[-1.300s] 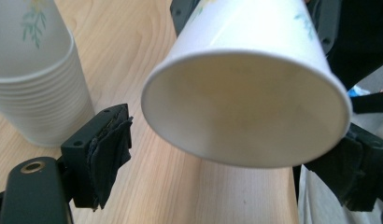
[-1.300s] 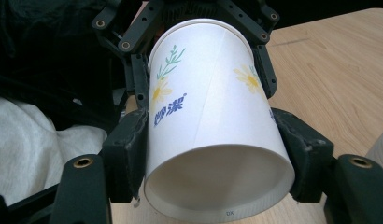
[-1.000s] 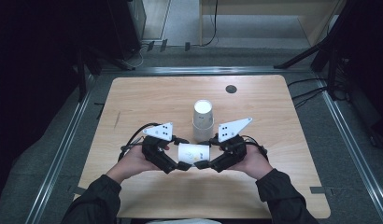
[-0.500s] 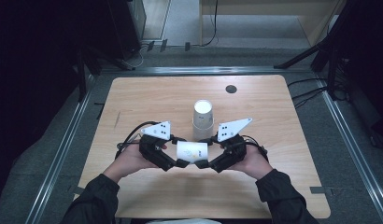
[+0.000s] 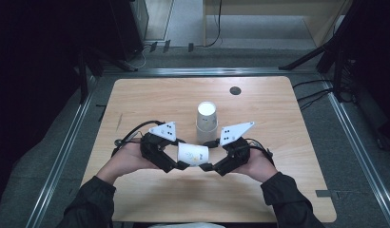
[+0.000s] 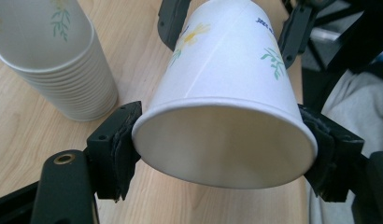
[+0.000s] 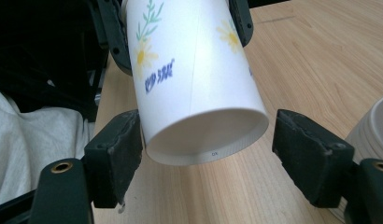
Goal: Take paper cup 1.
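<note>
a paper cup (image 5: 193,154) lies level between the two claws above the table (image 5: 278,109), its long axis running claw to claw; the left gripper (image 5: 176,164) clamps its wide rim while the right gripper (image 5: 206,155), jaws just opening, straddles its base, one pad clear.

Both forearms reach in low. The black left hand-held gripper (image 5: 182,159) presses its pads on a white paper cup's (image 5: 193,154) rim; the right hand-held gripper (image 5: 208,155) has just been opening, its jaws standing around the base.
</note>
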Tool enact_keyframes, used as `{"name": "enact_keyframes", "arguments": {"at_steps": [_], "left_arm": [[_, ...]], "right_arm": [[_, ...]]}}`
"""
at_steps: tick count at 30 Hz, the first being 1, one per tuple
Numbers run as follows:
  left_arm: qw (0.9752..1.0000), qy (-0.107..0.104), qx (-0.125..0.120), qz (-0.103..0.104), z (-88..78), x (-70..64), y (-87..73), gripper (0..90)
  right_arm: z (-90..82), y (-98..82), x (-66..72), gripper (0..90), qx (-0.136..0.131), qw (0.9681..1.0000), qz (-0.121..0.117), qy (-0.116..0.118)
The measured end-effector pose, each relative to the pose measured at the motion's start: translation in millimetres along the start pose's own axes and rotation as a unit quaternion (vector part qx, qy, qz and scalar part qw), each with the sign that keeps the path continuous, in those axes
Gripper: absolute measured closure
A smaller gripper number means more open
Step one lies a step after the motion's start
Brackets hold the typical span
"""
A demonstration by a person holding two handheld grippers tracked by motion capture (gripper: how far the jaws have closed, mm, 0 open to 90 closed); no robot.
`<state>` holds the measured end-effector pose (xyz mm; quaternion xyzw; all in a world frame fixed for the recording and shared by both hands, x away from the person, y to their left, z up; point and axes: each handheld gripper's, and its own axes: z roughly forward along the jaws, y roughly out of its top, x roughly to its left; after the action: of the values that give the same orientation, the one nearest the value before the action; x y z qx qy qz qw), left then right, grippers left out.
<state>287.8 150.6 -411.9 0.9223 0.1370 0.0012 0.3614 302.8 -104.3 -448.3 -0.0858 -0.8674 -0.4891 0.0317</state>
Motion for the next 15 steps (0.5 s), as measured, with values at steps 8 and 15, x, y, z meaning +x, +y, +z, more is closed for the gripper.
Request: {"name": "enact_keyframes", "arguments": {"at_steps": [8,15], "left_arm": [[0.9970,0.010,0.076,0.009,13.2,-7.0,4.4,23.2],[0.9945,0.003,0.103,0.020,21.4,-11.1,6.4,23.2]], "right_arm": [[16.1,-2.8,2.8,25.9,0.024,0.9996,-0.005,0.016],[32.6,-4.5,7.9,29.5,0.047,0.9980,-0.013,0.039]]}}
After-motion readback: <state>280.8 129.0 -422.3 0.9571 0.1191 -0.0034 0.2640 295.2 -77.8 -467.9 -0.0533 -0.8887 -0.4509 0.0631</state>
